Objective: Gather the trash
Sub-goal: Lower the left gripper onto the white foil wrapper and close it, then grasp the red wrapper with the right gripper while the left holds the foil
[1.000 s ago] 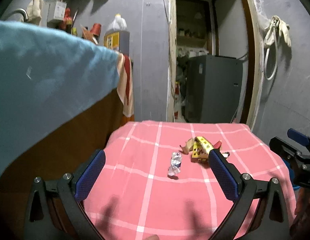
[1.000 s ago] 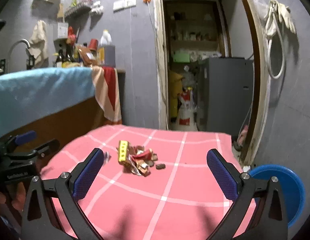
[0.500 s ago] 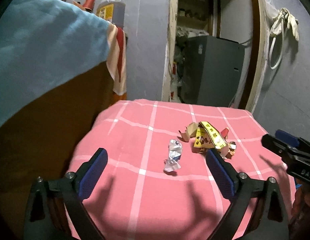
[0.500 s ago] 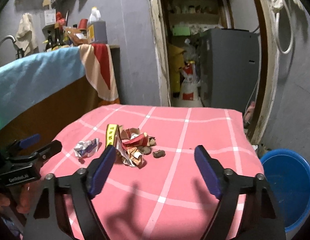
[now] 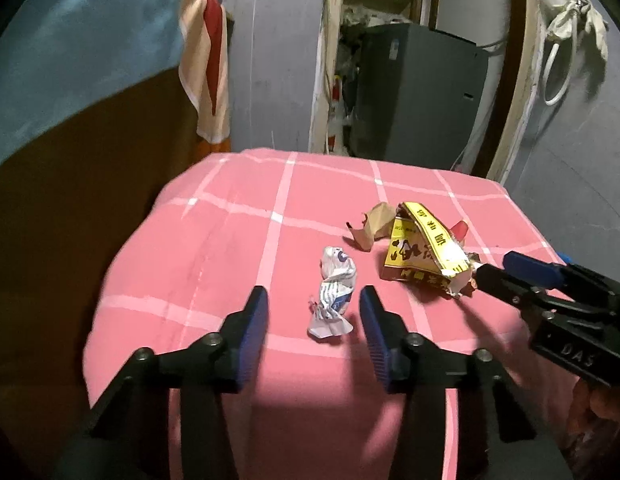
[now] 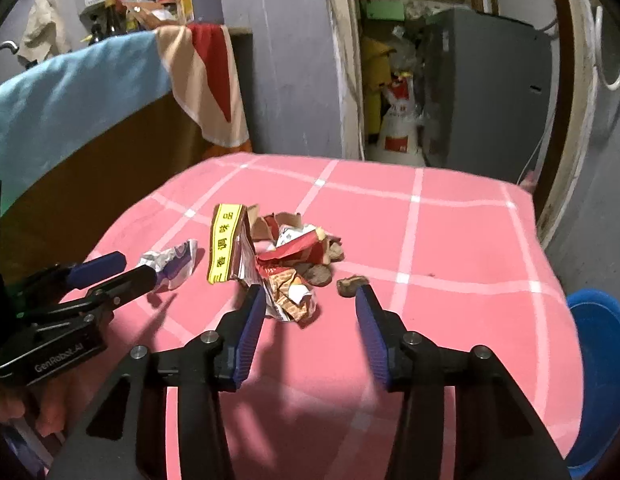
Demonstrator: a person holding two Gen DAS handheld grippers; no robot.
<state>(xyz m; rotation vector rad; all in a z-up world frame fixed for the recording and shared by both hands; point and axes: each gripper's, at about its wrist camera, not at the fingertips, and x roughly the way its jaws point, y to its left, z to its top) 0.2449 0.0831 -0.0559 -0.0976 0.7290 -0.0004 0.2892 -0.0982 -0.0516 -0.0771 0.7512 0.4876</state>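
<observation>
Left-wrist view has my left gripper (image 5: 314, 312), jaws just narrowed yet gripping nothing, flanking the crumpled white wrapper (image 5: 333, 294) on the pink checked cloth (image 5: 213, 240), while my right gripper (image 6: 310, 304), likewise half-closed and empty, straddles the wrapper pile (image 6: 285, 264).

"GenRobot.AI" in pale letters on the left gripper (image 6: 109, 276) body, lower left of the right wrist view; "DAS" on the right gripper (image 5: 494, 268) body; the yellow packet (image 6: 225, 248) bears black Chinese characters
</observation>
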